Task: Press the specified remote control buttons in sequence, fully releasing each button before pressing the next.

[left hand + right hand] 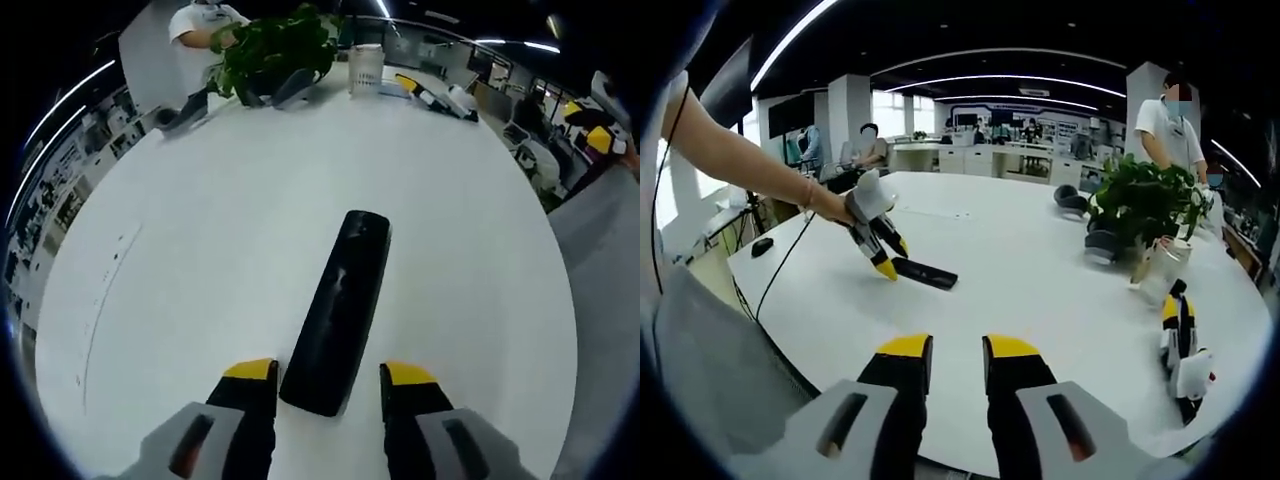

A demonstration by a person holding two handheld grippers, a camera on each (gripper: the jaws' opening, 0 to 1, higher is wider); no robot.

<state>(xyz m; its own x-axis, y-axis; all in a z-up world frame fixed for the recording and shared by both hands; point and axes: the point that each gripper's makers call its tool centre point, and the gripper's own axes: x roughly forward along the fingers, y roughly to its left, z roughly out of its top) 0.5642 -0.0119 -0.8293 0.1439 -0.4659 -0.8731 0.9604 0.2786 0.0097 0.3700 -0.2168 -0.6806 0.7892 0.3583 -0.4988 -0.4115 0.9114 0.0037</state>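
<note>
Lying flat: white tabletop (200, 220), round, carrying all items.
Remote control (337, 311): black, near end between left hand-held gripper (328, 378) jaws, spread, not touching.
Right hand-held gripper (956, 354): hovering apart, jaws slightly parted, empty.
Potted plant (1143, 203): far side.

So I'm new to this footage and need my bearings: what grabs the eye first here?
The black remote lying on the white table, its near end between the open yellow-tipped jaws of the left gripper. In the right gripper view, that gripper is held by a person's arm at the remote, with a leafy potted plant farther right.
</note>
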